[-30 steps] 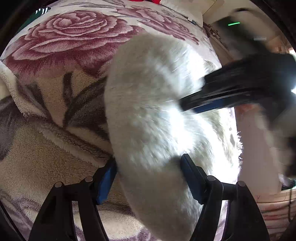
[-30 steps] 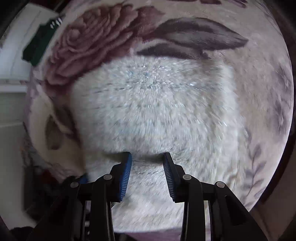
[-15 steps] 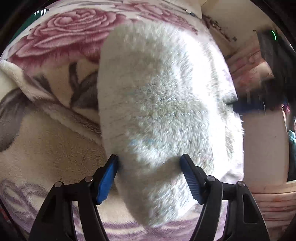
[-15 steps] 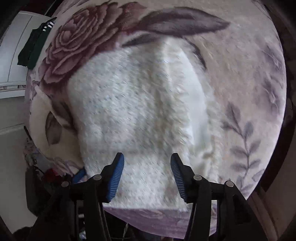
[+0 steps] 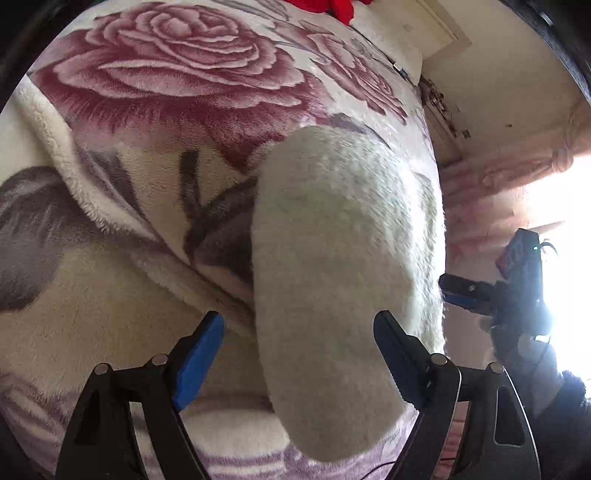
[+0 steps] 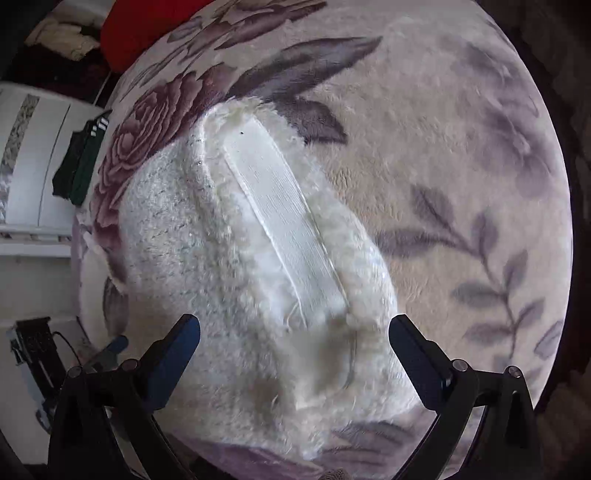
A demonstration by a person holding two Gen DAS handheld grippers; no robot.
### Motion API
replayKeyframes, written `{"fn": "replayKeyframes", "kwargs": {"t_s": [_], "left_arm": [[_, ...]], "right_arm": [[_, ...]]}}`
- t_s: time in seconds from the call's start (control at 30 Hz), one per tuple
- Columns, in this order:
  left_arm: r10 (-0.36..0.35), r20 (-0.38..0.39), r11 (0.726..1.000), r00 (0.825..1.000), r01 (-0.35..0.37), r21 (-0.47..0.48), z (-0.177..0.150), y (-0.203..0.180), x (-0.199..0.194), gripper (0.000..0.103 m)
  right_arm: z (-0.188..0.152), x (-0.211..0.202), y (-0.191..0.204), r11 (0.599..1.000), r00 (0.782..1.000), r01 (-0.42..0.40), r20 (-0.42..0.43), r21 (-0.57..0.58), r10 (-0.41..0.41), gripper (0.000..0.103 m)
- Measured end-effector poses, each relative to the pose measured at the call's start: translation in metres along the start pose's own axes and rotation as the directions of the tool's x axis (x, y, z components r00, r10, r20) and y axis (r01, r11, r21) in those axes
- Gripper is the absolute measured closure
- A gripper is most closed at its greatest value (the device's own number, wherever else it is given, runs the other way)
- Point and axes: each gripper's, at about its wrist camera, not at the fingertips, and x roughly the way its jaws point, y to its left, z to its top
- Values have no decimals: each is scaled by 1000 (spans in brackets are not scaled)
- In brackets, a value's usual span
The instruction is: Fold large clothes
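A white fluffy garment (image 5: 332, 258) lies folded in a long bundle on the rose-patterned blanket (image 5: 166, 74). My left gripper (image 5: 299, 343) hovers over its near end with jaws opening. The blue left pad stands clear of the fabric and nothing is pinched. In the right wrist view the same garment (image 6: 229, 295) shows a ribbed white band (image 6: 291, 236) along its top. My right gripper (image 6: 293, 332) is over it with jaws opening wide, the pads off the fabric. The right gripper (image 5: 461, 291) also appears at the bed's right edge, held by a gloved hand.
A red cloth (image 6: 140, 26) lies at the far end of the bed. A white cabinet (image 6: 33, 155) with a dark green garment (image 6: 81, 162) hanging on it stands to the left. Pink curtains (image 5: 498, 177) and a bright window lie to the right of the bed edge.
Both grippers widened and let go of the garment. The right one drew back toward the bed's edge, the left one also backed off. The bundle now rests on the blanket.
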Motion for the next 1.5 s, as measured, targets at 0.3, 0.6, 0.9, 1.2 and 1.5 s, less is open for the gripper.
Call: {"fn": "replayKeyframes", "kwargs": {"t_s": [0.3,0.6,0.9,1.2,1.5], "left_arm": [[-259,-89,963,962,251,-98,23,9,66,17],[-303,-27,948,953,298,-115,23,4,58,22],[-295,-31,954,955,293,-56,71,-15,39,34],[-326,-44,940,944,329,91,192,-35,41,34],[-354,-85,888,931,364,281,405,-53,110,34]], "right_arm": [[44,60,-54,966,975,-193,-145,-171,169,0],[51,89,-96,891,849,-453,-293,24,439,0],[36,58,-118,802,798,-563,-119,199,590,38],[99,8,-105,744,771,-633,86,212,631,45],[292,-7,-95,768,778,-619,259,162,572,45]]}}
